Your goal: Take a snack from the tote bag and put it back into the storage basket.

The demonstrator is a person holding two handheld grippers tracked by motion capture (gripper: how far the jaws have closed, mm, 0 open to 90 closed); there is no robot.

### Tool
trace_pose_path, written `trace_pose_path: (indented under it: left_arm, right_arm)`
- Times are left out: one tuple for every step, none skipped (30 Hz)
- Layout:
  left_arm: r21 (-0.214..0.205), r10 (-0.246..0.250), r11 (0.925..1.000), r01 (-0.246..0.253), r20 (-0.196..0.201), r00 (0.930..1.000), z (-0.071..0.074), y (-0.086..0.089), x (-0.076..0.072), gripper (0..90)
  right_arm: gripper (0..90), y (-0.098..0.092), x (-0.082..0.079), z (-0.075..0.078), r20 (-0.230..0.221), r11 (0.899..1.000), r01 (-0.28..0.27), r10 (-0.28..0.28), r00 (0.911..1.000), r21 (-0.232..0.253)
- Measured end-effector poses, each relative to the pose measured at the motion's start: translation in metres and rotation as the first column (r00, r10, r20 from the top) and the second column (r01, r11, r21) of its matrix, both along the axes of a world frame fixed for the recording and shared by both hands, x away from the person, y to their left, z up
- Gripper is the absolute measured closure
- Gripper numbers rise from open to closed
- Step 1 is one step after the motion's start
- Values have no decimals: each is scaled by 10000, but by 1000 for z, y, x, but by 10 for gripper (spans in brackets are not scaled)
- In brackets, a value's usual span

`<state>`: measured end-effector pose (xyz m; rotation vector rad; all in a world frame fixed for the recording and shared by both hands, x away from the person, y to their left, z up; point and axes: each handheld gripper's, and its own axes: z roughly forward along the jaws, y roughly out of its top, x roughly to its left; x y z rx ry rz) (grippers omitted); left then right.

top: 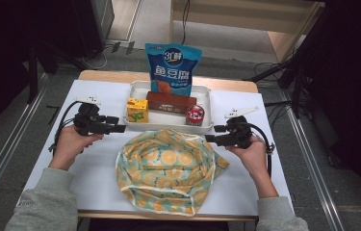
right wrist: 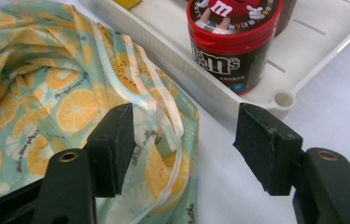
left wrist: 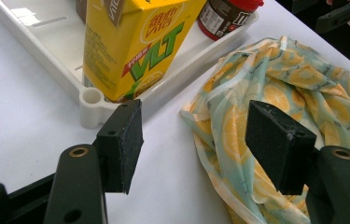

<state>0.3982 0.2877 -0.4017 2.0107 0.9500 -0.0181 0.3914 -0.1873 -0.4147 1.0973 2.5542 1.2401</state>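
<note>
A cloth bag with an orange-slice print (top: pixel 167 166) lies spread on the white table, its mouth facing up. My left gripper (top: pixel 122 128) hovers at the bag's left rim, open, with nothing between its pads (left wrist: pixel 125 140); the bag's edge (left wrist: pixel 238 135) lies just beyond them. At the bag's right rim my right gripper (top: pixel 209 138) stands open too, its jaws wide over the bag's hem (right wrist: pixel 158 135), not pressing on it. Behind the bag a white tray (top: pixel 207 96) holds a yellow drink carton (top: pixel 137 110), a brown box (top: pixel 171 102), a red-lidded candy jar (top: pixel 195 115) and a blue snack pouch (top: pixel 173 67).
The tray's near wall (left wrist: pixel 163 88) sits close to both grippers. Bare white table (top: pixel 98 159) flanks the bag on both sides. The table's front edge (top: pixel 168 216) runs just below the bag; floor rails and cables lie around the table.
</note>
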Motion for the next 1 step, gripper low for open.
trace_pose_path:
  left_arm:
    - [-1, 0, 10000, 0, 4, 10000, 0, 0, 0, 370]
  right_arm:
    - [379, 0, 0, 0, -34, 10000, 34, -34, 10000, -9]
